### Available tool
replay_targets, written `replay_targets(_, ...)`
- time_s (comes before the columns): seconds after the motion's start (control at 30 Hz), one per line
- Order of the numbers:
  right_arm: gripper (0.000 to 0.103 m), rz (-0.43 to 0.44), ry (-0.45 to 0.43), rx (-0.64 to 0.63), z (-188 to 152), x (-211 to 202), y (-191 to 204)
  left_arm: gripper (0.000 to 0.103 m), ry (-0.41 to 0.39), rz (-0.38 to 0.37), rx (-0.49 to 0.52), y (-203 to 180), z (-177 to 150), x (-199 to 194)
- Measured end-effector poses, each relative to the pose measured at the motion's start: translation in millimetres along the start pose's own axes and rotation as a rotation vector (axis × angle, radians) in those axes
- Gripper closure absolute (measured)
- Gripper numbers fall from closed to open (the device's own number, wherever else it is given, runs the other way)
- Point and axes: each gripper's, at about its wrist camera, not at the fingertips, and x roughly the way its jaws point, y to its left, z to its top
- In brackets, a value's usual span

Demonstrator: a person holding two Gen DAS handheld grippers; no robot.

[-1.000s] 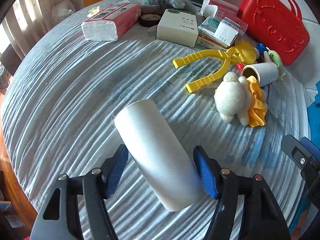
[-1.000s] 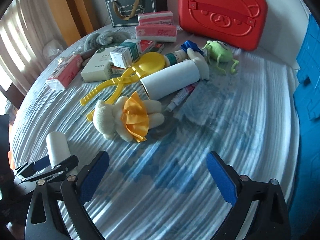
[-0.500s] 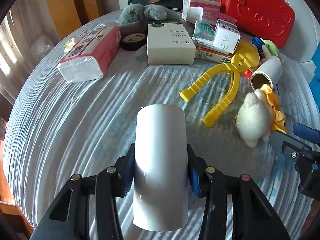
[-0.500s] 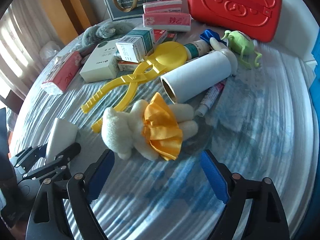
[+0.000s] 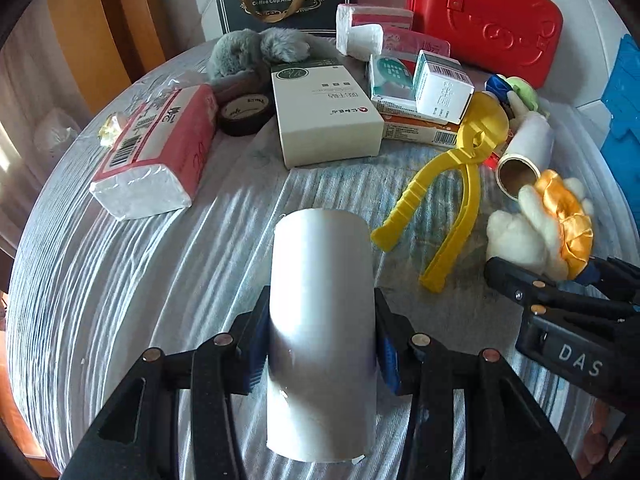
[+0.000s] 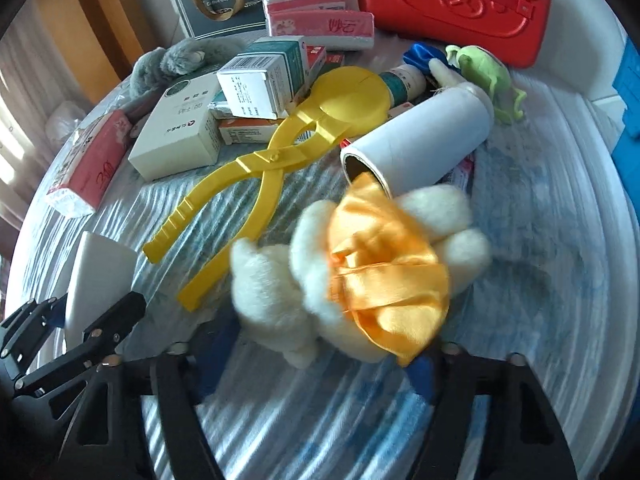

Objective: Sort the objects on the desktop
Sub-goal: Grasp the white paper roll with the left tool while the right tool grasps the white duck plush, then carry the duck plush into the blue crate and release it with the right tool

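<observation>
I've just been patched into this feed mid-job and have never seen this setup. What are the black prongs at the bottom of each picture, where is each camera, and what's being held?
There is no robot: a person carries a hand-held gripper in each hand, and the black prongs are its two fingers. Each picture comes from a fisheye camera on one gripper, looking forward along those fingers.

In the left wrist view, the left hand-held gripper is shut on a white roll. In the right wrist view, the right hand-held gripper has just been closing around a white plush toy with a yellow bow; its pads are partly hidden, so I cannot tell whether they press on it yet.

On the striped tablecloth lie yellow tongs, a second white roll, boxes, tissue packs and a red case.
</observation>
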Motion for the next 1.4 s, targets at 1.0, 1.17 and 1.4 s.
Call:
replay_targets(1.0,0.061,-0.184,-0.515,0.094,-17,-334,-40,0.059,-0.482,-0.253,0.225,-98,55,-263)
replay_targets(1.17,0.061,-0.274,-0.584,0.181,-41,-400,-90,0.059,-0.551,-0.341,0.303,-164,50,-309)
replay_targets(1.4,0.061,-0.415,-0.619,0.257,-85,-470,-182,0.059,-0.587,-0.441,0.384,-274,36,-369)
